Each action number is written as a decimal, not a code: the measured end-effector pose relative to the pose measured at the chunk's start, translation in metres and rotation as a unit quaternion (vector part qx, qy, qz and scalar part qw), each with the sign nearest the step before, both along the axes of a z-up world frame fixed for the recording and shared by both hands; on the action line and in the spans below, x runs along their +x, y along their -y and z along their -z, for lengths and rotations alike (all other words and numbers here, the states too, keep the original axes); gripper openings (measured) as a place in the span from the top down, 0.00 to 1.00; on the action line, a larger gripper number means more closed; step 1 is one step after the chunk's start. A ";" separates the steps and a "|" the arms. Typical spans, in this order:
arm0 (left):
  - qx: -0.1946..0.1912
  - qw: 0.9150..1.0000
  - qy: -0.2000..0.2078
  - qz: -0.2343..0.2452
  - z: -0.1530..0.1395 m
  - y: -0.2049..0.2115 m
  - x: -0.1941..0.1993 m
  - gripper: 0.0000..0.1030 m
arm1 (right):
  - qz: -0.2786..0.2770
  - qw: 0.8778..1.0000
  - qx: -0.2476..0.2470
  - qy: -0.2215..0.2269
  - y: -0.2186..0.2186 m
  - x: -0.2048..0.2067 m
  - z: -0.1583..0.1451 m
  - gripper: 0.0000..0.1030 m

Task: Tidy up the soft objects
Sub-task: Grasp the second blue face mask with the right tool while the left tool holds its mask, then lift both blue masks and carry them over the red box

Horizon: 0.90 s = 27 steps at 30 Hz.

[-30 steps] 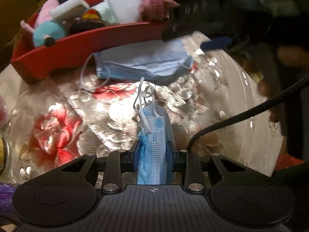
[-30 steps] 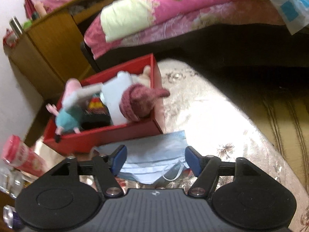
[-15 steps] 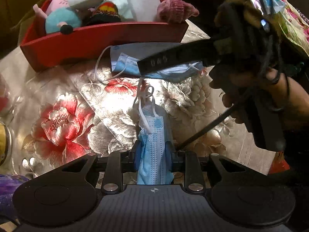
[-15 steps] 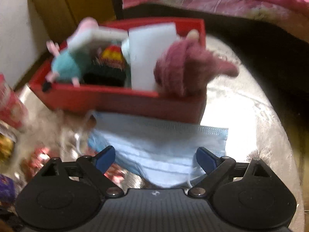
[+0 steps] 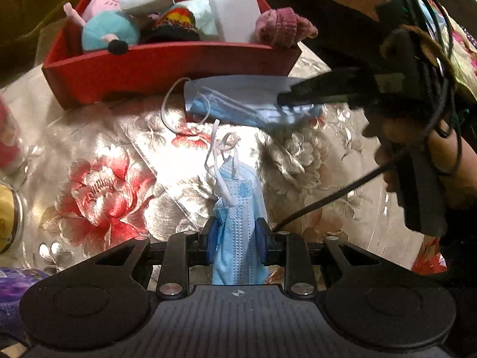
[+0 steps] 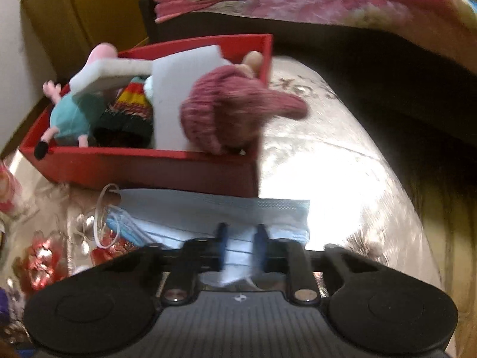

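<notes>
Left gripper (image 5: 235,238): jaws nearly closed, pads pinching a bunched blue mask (image 5: 237,229); its white ear loops (image 5: 220,161) stick out ahead of the fingertips, over the floral tablecloth (image 5: 98,185).

Right gripper (image 6: 241,246): jaws drawn in on the near edge of the flat mask (image 6: 214,213); blue fabric sits between the pads and is blurred there, so I judge it gripped, by a small bite only.

Flat mask: spread on the cloth just ahead of the right fingertips, its far edge touching or just under the front wall of the red bin (image 6: 149,170). One ear loop (image 6: 103,220) trails to the left of the jaws.

Red bin: beyond both grippers, already crowded with a pink-and-teal plush (image 6: 71,116), a striped knit hat (image 6: 131,110), white foam blocks (image 6: 176,101) and a maroon knit hat (image 6: 226,110) that hangs over the near right corner.

Step in hand (judgement): lifting the flat mask to go into the bin.

Risk 1: thin bite on slick fabric; it may slide out on the lift.

Risk 2: the far edge or the loose loop may catch on the bin wall and drag the bin.

Risk 3: the maroon hat, perched at the rim, may be knocked out on the way in.

Risk 4: the left mask's loops may snag on the right tool, which crosses just ahead of them.
</notes>
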State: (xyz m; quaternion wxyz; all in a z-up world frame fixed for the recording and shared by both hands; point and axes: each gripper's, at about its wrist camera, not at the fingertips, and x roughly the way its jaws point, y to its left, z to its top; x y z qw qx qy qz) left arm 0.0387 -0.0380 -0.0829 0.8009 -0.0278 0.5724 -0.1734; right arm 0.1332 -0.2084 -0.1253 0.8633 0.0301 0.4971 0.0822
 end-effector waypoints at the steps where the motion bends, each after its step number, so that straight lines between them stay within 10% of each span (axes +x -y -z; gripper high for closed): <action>1: -0.001 1.000 0.002 0.000 -0.001 0.000 0.000 0.74 | 0.004 1.000 0.012 -0.005 0.005 -0.002 -0.001 1.00; 13: -0.012 1.000 -0.005 0.005 -0.004 -0.001 -0.001 0.72 | -0.076 0.995 0.070 0.012 0.022 -0.052 -0.033 0.99; 17: -0.014 1.000 -0.014 0.013 0.000 0.003 -0.001 0.72 | -0.169 0.979 -0.080 0.085 -0.004 -0.056 -0.041 0.35; 22: -0.022 0.999 -0.034 0.028 0.006 0.009 -0.001 0.71 | -0.332 0.916 -0.205 0.093 -0.033 -0.047 -0.014 0.33; 27: -0.027 0.997 -0.054 0.039 0.015 0.013 -0.001 0.71 | -0.323 0.929 -0.172 0.049 -0.028 0.000 0.001 0.29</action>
